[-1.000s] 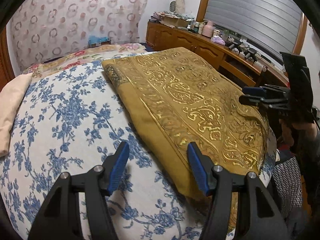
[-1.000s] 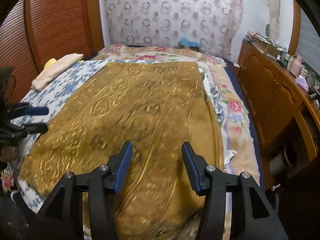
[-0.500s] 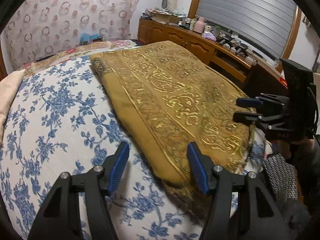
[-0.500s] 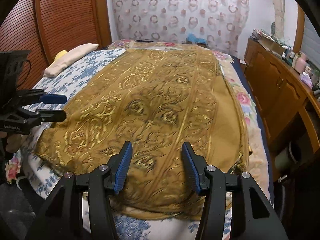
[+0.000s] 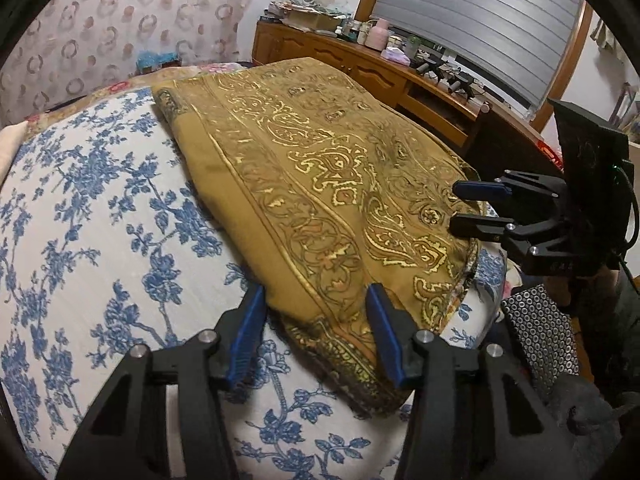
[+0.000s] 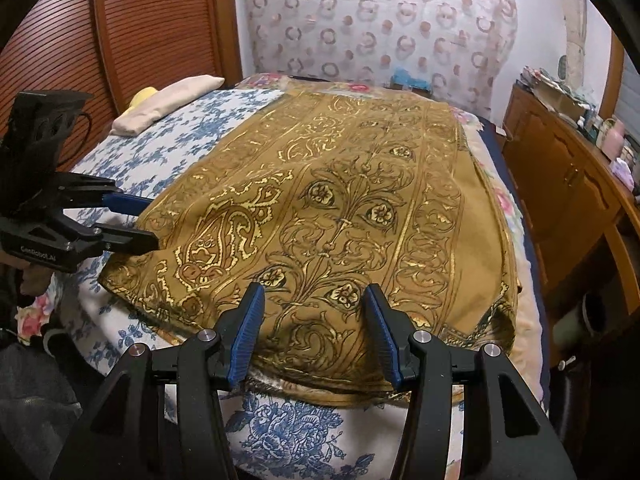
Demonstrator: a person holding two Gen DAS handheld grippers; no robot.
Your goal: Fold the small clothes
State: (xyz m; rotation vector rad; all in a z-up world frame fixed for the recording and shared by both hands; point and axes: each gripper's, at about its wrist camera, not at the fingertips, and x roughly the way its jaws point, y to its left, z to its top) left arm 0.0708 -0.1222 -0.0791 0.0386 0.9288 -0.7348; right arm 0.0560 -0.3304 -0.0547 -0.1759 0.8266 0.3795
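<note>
On the bed (image 5: pixel 100 240) — gold cloth (image 5: pixel 320 184) spread flat | left gripper (image 5: pixel 316 328) closing around cloth's near corner, unclamped | right gripper (image 6: pixel 316 332) apart over cloth's near edge

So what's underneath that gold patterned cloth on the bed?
The gold patterned cloth lies on a blue-flowered white sheet, which shows along its left and near edges. A pink-flowered cover peeks out on its right. Whatever lies beneath its middle is hidden.

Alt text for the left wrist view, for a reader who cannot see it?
The left gripper is closing around the near corner of a gold-patterned mustard cloth spread on a blue-floral bedspread. The right gripper hovers open at the cloth's right edge.
</note>
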